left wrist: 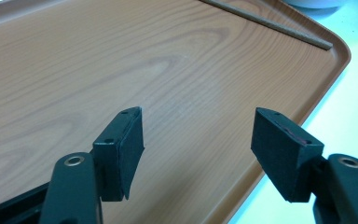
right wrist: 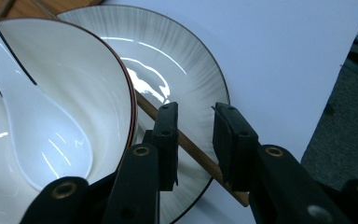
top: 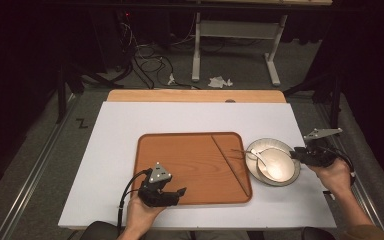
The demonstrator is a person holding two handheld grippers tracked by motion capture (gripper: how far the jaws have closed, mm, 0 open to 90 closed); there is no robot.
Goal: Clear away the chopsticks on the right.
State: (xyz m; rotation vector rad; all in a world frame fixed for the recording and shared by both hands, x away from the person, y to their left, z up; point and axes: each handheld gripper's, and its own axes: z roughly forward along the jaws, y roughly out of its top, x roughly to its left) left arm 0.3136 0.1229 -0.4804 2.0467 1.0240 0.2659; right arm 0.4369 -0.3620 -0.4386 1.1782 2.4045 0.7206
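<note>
1. Nearest to me, my left gripper (top: 172, 192) sits low over the near edge of the wooden tray (top: 180, 150), jaws spread wide with only bare wood grain between them in the left gripper view.
2. To the right, off the tray, my right gripper (right wrist: 195, 140) is over the near right rim of the plate (right wrist: 186, 70). Its jaws are partly apart and straddle a chopstick (right wrist: 193, 149) that lies across that rim; I cannot tell whether the pads press on it yet.
3. That chopstick runs under the bowl's side, its near end sticking out past the plate over the white table cover (top: 200, 117).
4. The white bowl (right wrist: 98, 93), with a dark red rim, sits on the plate, just left of the jaws in the right gripper view.
5. A white ceramic spoon (right wrist: 42, 130) rests inside the bowl.
6. Farther in, a second chopstick (top: 230, 162) lies diagonally on the tray's right part, well apart from my left gripper.
</note>
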